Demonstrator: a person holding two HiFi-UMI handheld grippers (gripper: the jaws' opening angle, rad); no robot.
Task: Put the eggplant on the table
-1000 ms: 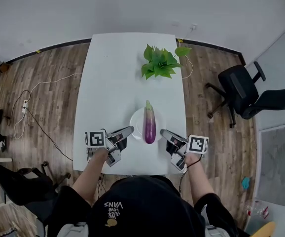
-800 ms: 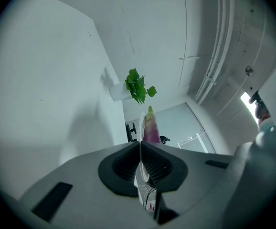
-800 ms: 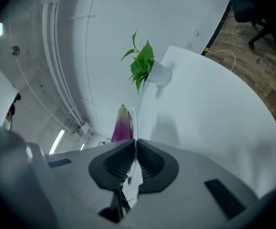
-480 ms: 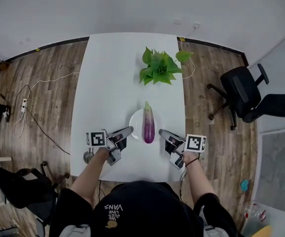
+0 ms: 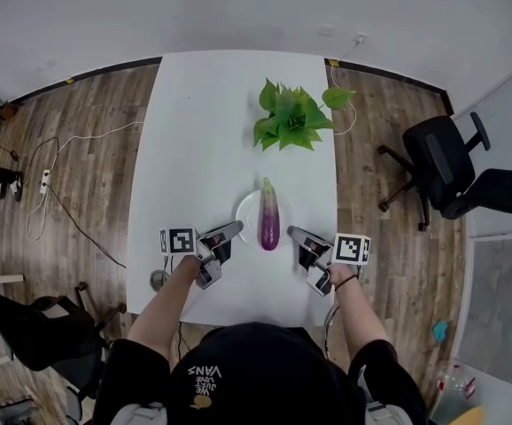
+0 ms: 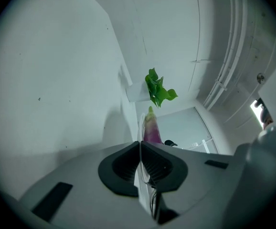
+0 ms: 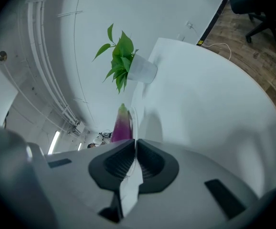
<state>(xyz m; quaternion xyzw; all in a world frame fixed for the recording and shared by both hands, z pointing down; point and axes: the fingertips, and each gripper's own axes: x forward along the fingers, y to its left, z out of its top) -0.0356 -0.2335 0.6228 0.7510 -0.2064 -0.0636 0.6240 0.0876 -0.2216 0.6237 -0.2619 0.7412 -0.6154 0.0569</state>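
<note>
A purple eggplant with a green stem lies lengthwise on a small white plate near the front of the white table. My left gripper is just left of the plate, shut with nothing between its jaws. My right gripper is just right of the plate, also shut and empty. Both point inward toward the plate. In the left gripper view the eggplant shows just beyond the shut gripper. In the right gripper view the eggplant stands beyond that gripper.
A leafy green plant in a white pot stands further back on the table. A black office chair sits on the wood floor to the right. Cables trail on the floor at the left.
Both grippers have sunk a little toward the table while staying on either side of the plate. The eggplant has not moved.
</note>
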